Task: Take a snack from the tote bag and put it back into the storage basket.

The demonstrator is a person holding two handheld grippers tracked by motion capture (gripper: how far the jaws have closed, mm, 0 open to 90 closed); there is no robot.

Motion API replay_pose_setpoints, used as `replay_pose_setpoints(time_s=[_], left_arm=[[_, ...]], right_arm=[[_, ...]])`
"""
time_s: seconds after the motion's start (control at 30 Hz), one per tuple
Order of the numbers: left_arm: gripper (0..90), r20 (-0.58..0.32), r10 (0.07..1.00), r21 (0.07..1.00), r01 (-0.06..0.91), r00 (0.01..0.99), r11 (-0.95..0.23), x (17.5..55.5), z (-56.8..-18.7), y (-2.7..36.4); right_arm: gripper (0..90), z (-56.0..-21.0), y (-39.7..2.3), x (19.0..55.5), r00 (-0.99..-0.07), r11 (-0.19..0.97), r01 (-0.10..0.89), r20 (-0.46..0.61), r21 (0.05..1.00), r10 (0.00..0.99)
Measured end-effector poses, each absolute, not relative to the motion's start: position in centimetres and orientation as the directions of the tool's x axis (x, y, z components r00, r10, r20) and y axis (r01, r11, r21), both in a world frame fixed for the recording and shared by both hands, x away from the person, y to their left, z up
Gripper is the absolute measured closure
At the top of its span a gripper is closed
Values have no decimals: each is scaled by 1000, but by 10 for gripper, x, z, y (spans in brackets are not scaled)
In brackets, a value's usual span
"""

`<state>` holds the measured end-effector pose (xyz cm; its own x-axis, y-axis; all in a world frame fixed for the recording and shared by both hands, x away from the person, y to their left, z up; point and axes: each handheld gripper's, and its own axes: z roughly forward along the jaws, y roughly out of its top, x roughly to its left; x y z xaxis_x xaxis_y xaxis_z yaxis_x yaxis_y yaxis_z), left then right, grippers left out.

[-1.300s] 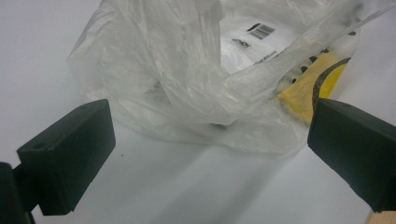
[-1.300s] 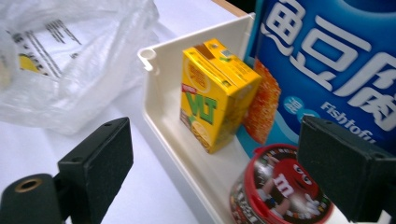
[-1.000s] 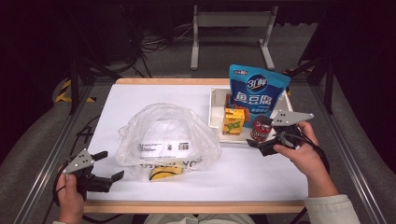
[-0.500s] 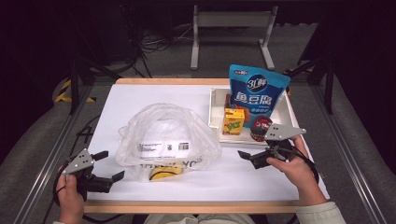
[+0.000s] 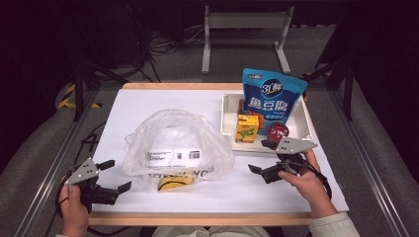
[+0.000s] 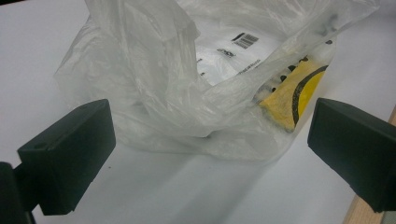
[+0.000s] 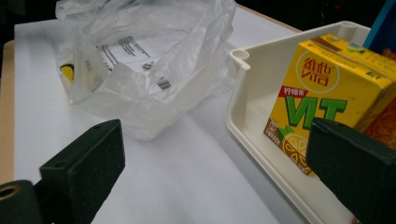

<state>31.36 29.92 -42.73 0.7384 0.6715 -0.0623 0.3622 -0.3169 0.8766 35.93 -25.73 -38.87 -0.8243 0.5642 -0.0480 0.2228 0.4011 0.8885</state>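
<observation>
Resting low on the white counter (image 5: 276,197), two hand-held grippers, both with jaws spread wide and pinching nothing. Left hand-held gripper (image 5: 112,176) at the near left corner, aimed at the crumpled clear plastic bag (image 5: 175,145) just ahead of its jaws, near but not touching. Right hand-held gripper (image 5: 262,157) just in front of the white tray (image 5: 227,116), with the yellow lemon tea carton (image 7: 327,93) close ahead and to the right of its jaws, the bag farther ahead to the left.

Likely step: packing tray goods into the bag. Best done by pinching one loose fold of the bag's rim with the left hand-held gripper and lifting to hold the mouth open, rather than pressing the film flat. For the right hand-held gripper, squaring the jaws across the carton's flat sides, gripping at mid-height, lifting clear of the tray wall before crossing over. Thin film likely to slip or collapse, so a slow, steady pull.

Inside the bag: something yellow with black marking (image 6: 292,91) at the bottom edge, plus printed labels on the film; further contents hard to tell. Inside the tray: the carton upright at the near left, a small round red-topped tub (image 5: 279,131) beside it, a tall blue snack pouch (image 5: 272,98) standing behind.
</observation>
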Motion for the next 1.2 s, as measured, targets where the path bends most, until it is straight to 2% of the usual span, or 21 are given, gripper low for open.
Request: replay_pose_setpoints(time_s=[0.27,0.7,1.2], left_arm=[[13,-73,654,884,353,753,-308,314,-428,301],[12,-85,647,879,363,758,-310,315,-431,303],[13,-84,645,878,362,760,-313,316,-435,303]], right_arm=[[48,-408,-257,364,-815,425,239,-58,873,576],[48,-431,-253,370,-780,470,325,-48,821,624],[48,-438,-254,373,-757,471,371,-33,800,652]])
